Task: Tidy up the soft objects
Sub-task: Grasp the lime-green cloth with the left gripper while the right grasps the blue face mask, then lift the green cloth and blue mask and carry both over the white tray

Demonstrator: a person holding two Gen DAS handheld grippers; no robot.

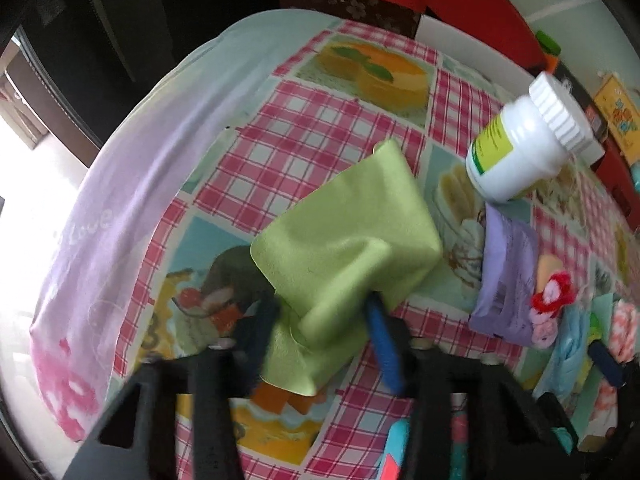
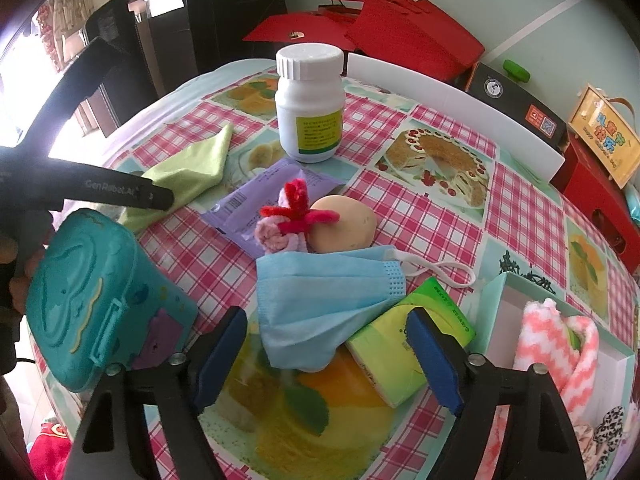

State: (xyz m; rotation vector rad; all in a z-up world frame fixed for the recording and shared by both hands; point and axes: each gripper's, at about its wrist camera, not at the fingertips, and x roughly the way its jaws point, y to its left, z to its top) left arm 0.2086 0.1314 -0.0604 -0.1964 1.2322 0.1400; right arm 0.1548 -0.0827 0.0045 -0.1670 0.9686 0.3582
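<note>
My left gripper [image 1: 320, 336] points down at the table and is shut on a light green cloth [image 1: 344, 236], which bunches up between its blue pads [image 1: 384, 340]. In the right wrist view that same green cloth [image 2: 192, 164] lies at the left under the left tool's black body [image 2: 120, 190]. My right gripper [image 2: 326, 356] stands open over a blue face mask [image 2: 320, 308]. The mask lies between the fingers, and the pads do not touch it. A pink and white fluffy cloth [image 2: 556, 344] lies in a pale green box [image 2: 496, 292] at the right.
On the checkered tablecloth [image 2: 440, 216] stand a white pill bottle [image 2: 310, 108] and a teal case [image 2: 100, 300]. Between them lie a purple packet [image 2: 272, 192], a red and pink pipe-cleaner flower [image 2: 288, 216], a beige rounded lump [image 2: 348, 224] and a green tissue pack [image 2: 412, 344]. Red boxes [image 2: 400, 32] crowd the far edge.
</note>
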